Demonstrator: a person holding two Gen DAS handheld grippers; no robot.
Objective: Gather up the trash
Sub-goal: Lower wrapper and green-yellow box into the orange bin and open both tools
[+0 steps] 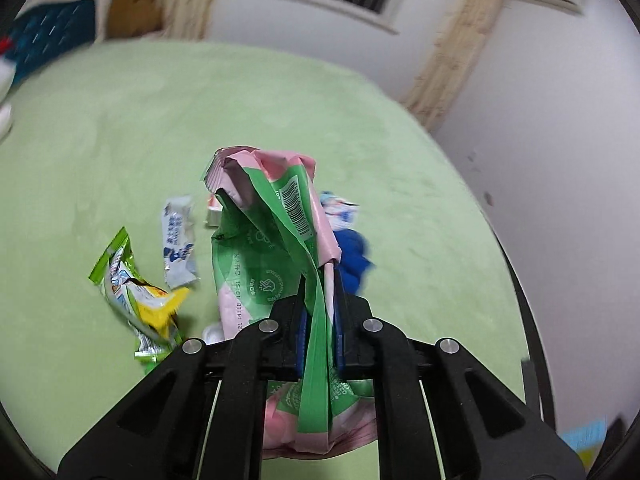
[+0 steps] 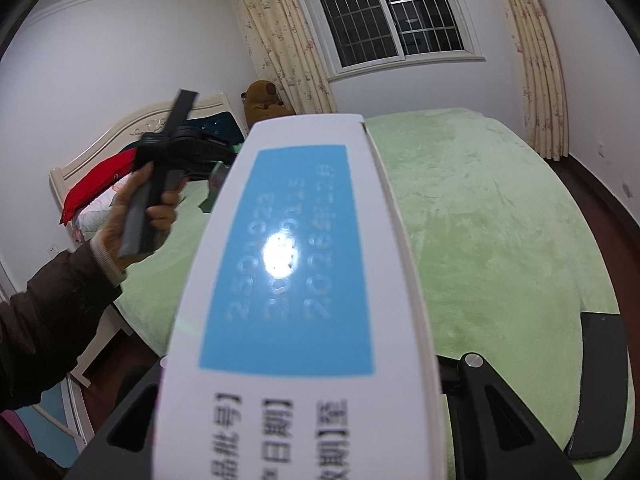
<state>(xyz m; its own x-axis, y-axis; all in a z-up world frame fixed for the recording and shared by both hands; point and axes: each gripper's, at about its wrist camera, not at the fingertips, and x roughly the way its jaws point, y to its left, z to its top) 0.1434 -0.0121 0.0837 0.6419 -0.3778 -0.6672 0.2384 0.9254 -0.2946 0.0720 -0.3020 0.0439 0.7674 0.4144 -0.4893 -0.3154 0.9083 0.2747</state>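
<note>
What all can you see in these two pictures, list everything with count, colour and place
pink-and-green bag: one, pinched in the left tool, held above the bed
white box: one, blue label, in the right tool, filling the right wrist view
green-and-yellow wrapper: one, on the bed, left of the bag
pale blue-and-white wrapper: one, on the bed beside it
blue item: one, on the bed behind the bag, blurred
bed cover: one, light green
teddy bear: one, brown, by the curtain
window: one, dark, barred
left tool: black, shut on the bag
right tool: black, fingertips hidden by the box
left hand: gripping its tool's handle
</note>
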